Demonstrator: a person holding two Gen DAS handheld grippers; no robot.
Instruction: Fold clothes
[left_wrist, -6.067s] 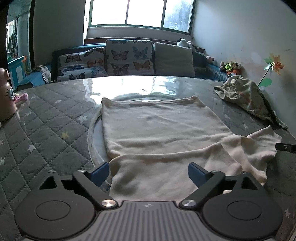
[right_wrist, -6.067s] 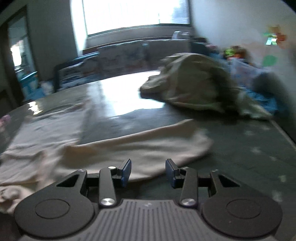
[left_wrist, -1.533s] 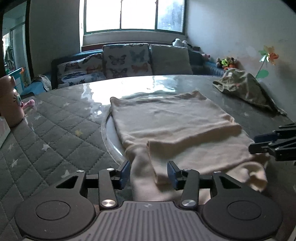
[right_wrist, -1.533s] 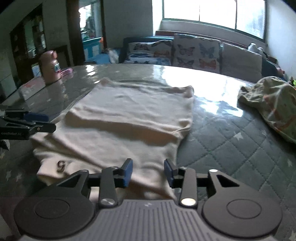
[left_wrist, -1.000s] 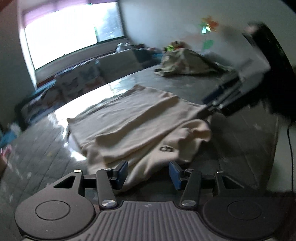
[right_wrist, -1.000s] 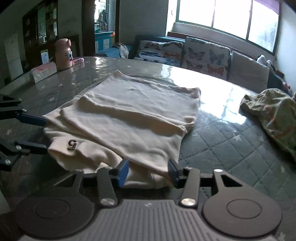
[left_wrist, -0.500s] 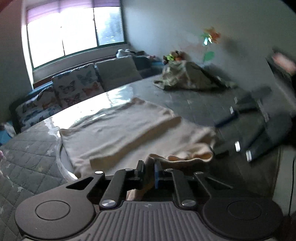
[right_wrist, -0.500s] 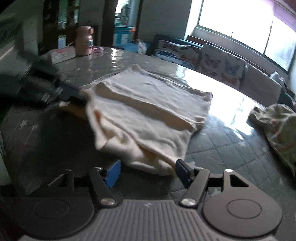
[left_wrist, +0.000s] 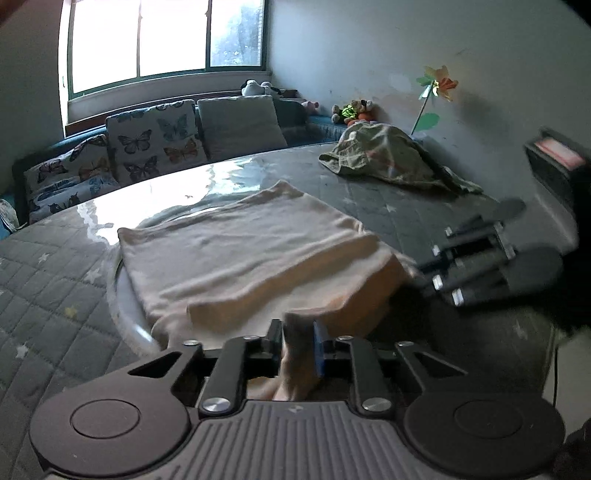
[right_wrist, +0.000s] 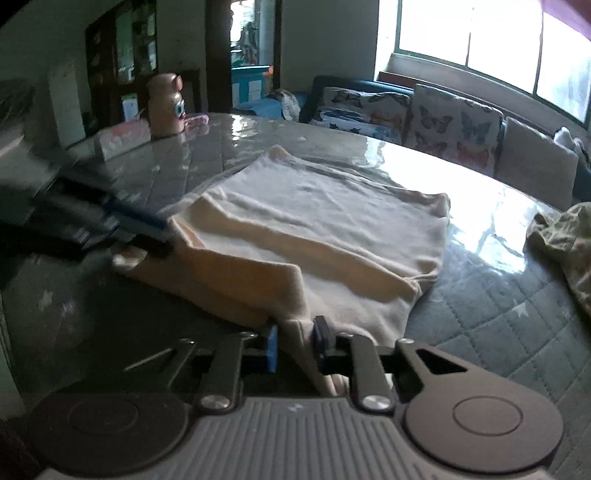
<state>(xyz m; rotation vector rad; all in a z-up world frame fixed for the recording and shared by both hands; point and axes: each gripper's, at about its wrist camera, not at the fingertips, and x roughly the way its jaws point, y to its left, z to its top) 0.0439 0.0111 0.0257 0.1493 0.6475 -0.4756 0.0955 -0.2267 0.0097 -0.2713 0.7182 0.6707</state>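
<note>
A cream garment (left_wrist: 243, 251) lies partly folded on the quilted grey table (left_wrist: 48, 266); it also shows in the right wrist view (right_wrist: 317, 221). My left gripper (left_wrist: 298, 339) is shut on one near corner of the garment and holds it raised off the table. My right gripper (right_wrist: 295, 339) is shut on the other near corner. The near edge of the garment hangs taut between the two grippers. Each gripper shows blurred in the other's view: the right one (left_wrist: 476, 258) and the left one (right_wrist: 110, 225).
A crumpled olive garment (left_wrist: 384, 158) lies at the far right of the table, also in the right wrist view (right_wrist: 565, 236). A pink toy bottle (right_wrist: 166, 105) stands on the far left. A sofa with butterfly cushions (left_wrist: 155, 140) runs behind the table.
Both grippers have shut on the garment's near corners, the left first and then the right, and lifted the near edge off the table.
</note>
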